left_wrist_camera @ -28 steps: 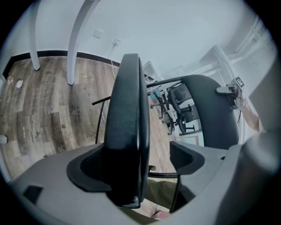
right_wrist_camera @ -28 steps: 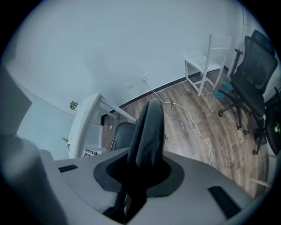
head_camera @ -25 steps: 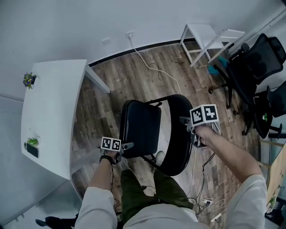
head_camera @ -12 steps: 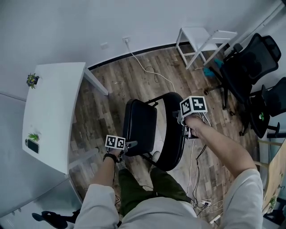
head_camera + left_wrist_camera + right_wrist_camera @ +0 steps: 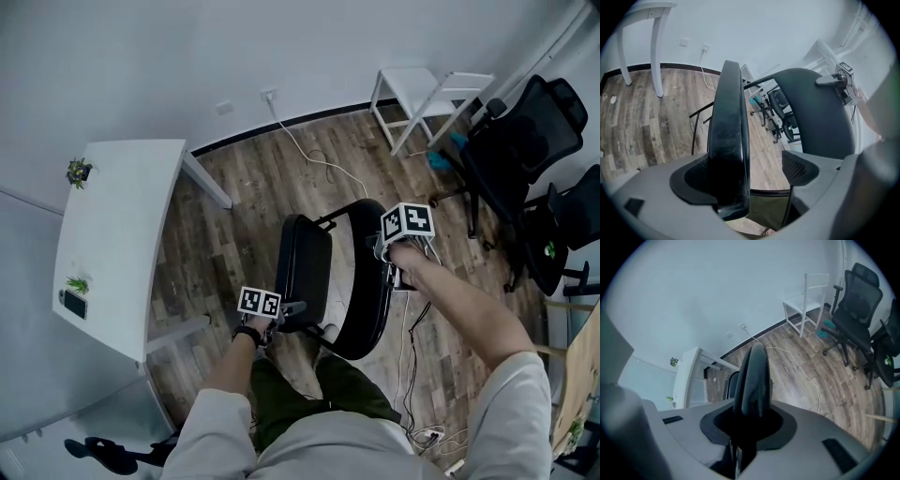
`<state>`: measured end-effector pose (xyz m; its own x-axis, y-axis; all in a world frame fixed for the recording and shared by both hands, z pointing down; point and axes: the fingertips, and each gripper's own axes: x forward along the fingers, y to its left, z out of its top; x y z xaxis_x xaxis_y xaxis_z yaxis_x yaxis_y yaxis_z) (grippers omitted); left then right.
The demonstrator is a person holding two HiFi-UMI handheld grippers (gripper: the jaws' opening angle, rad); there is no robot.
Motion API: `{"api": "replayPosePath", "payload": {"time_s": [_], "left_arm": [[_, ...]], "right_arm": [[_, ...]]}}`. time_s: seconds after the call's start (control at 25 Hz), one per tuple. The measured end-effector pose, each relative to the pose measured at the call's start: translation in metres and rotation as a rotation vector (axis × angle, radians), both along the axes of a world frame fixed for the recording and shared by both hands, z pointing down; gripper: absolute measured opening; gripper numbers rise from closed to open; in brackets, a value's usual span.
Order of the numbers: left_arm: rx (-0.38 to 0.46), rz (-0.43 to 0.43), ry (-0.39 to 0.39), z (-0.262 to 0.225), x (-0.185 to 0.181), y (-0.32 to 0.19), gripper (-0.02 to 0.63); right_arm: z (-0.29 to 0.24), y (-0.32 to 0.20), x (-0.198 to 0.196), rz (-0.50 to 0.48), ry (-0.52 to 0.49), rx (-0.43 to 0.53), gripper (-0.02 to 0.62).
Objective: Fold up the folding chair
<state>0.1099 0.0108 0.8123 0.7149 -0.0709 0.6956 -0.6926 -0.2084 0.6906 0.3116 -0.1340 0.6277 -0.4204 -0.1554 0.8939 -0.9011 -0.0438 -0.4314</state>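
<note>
Wood-plank floor [image 5: 246, 211] runs up to a pale wall, and the folding chair [image 5: 333, 281] stands on it directly in front of the person's legs [image 5: 300, 394].

Its black seat [image 5: 307, 272] is tipped up almost on edge, close to the backrest [image 5: 367, 291] with only a narrow gap between the two, so the fold looks most of the way done.

The left tongs [image 5: 289, 309] straddle the seat's front edge. In the left gripper view that edge lies against one jaw, while the other pad [image 5: 799, 168] stands clear with floor showing in the gap. The jaws are therefore apart, and the seat seems to be hooked and carried rather than pinched, probably so it can pivot freely as it swings.

The right tongs [image 5: 386, 262] are clamped on the backrest's top edge, which fills the slot between the jaws in the right gripper view. That firm hold most likely braces the frame so the chair does not slide or tip while the seat comes up.

Further out, a white table [image 5: 112, 234] carrying small plants stands to the left. A white cable [image 5: 319, 164] trails from the wall socket. A white side chair [image 5: 422, 89] and black office chairs [image 5: 516, 150] sit well apart on the right.
</note>
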Motion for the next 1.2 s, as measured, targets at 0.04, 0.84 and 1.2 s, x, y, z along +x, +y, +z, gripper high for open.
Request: {"api": "replayPosePath", "payload": {"time_s": [0.04, 0.84, 1.2], "left_arm": [[-0.001, 0.004, 0.015, -0.003, 0.006, 0.000, 0.446], [-0.096, 0.015, 0.389, -0.058, 0.096, 0.014, 0.448], [-0.111, 0.033, 0.429, -0.061, 0.104, 0.015, 0.448]], "right_arm": [[-0.001, 0.000, 0.001, 0.007, -0.003, 0.001, 0.091], [-0.031, -0.006, -0.058, -0.042, -0.059, 0.020, 0.181], [-0.032, -0.007, -0.060, -0.031, -0.049, 0.013, 0.181]]}}
